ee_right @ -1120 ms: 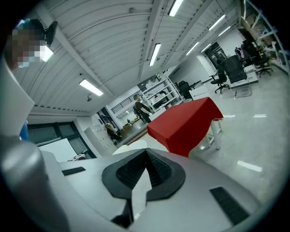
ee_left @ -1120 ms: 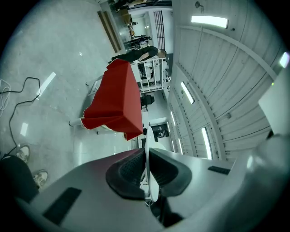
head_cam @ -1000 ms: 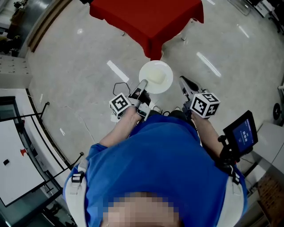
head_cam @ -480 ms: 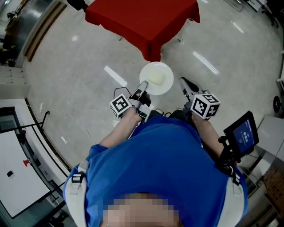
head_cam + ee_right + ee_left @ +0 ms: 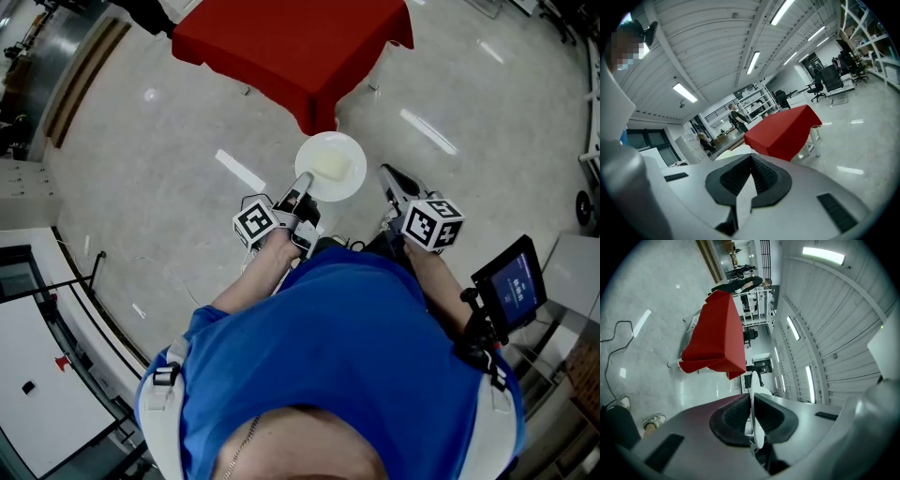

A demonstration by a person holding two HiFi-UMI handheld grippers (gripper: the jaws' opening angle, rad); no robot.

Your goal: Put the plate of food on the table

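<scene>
Plate (image 5: 330, 166) short of table (image 5: 291, 42).
I am pinching its likely stiff, fragile rim in left hand-held gripper (image 5: 300, 183); right hand-held gripper (image 5: 389, 176) is hanging closed.

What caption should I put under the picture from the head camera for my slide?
Left gripper holds a white plate of pale food by its rim, near the red-covered table.
</scene>
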